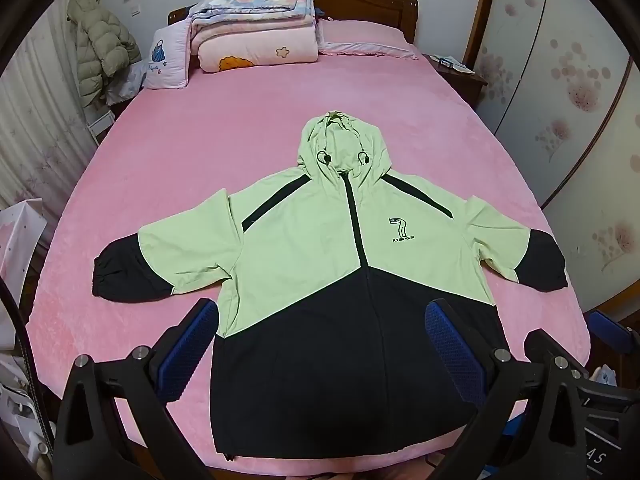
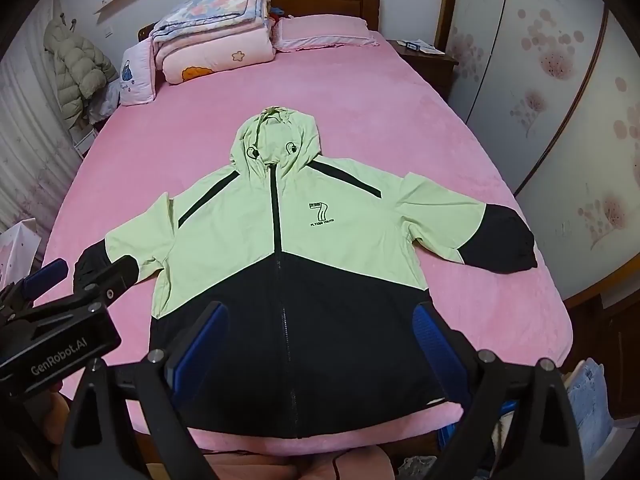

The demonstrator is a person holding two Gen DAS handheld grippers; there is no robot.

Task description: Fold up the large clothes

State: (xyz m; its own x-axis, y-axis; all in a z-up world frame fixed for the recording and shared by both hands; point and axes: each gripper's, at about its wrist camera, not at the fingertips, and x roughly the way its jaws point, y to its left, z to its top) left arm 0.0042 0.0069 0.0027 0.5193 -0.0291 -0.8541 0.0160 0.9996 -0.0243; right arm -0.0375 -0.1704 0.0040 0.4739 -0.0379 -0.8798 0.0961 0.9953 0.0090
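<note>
Left wrist view: both hand-held grippers, left hand-held gripper and right hand-held gripper, hang released over the jacket, so a shallow pinch on that slippery hem near the bed's front edge could let it slide off.

Jacket lies flat on bed; folded quilts seemingly behind.

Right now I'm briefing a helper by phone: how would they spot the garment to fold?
Look at the pink bed. Spread flat near its foot lies a hooded jacket, front up and zipped. Unlike the folded quilts at the headboard, it is pale green above, black below, with a "7" logo.
</note>
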